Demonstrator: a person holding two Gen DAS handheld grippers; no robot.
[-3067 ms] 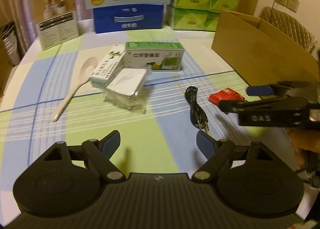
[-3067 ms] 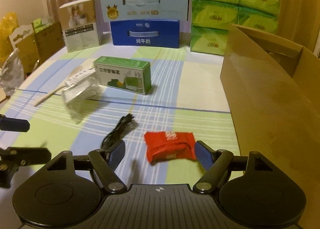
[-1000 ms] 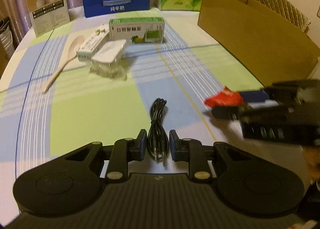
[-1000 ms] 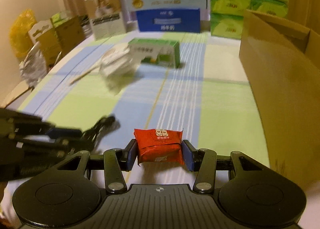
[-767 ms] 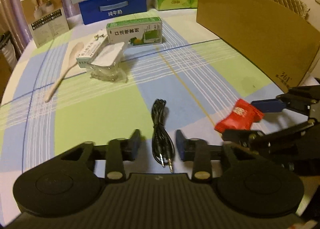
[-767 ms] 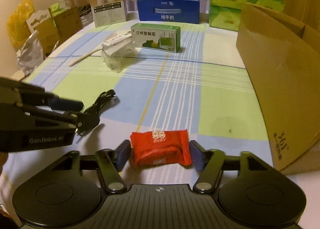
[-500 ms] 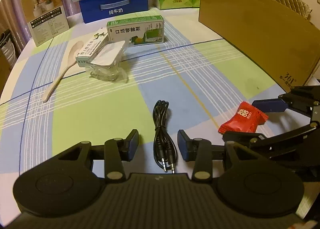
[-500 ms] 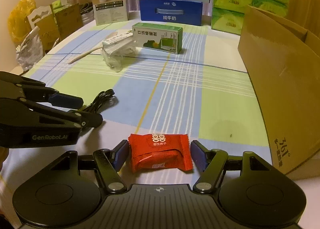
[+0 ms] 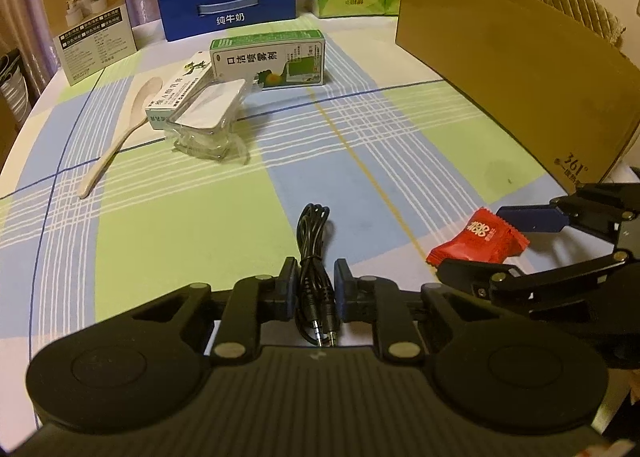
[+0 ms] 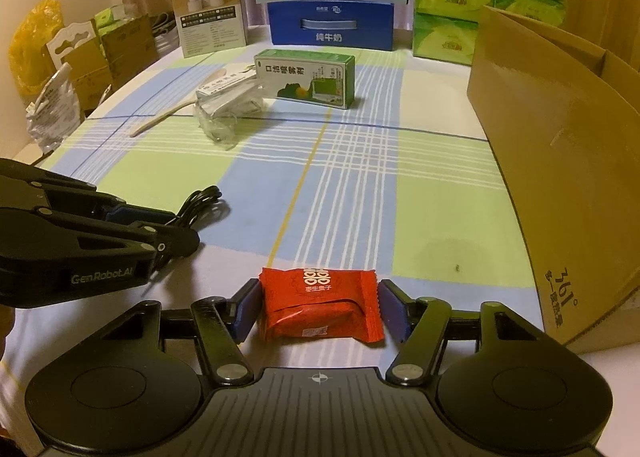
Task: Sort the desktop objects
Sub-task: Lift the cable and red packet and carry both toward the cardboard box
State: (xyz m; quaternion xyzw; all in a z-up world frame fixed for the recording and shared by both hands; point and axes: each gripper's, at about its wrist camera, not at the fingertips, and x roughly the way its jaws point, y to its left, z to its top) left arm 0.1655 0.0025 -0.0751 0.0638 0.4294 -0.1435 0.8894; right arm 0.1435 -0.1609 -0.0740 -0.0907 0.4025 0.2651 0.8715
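Checked tablecloth (image 9: 200, 241) with items awaiting sorting beside a cardboard box (image 10: 560, 145).
Left gripper (image 9: 316, 289) pinches the coiled black cable (image 9: 314, 253); right gripper (image 10: 318, 307) brackets the red candy packet (image 10: 320, 303), jaws slightly apart. Close squarely across the wrapper before lifting.

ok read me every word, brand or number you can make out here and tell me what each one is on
"纯牛奶": blue milk carton.
"口洁喷雾剂": green box.
"361°": cardboard box; print under it too small.
"GenRobot.AI": left gripper.
"囍": red candy packet; line below blurred.
Leaflet box: unreadable.
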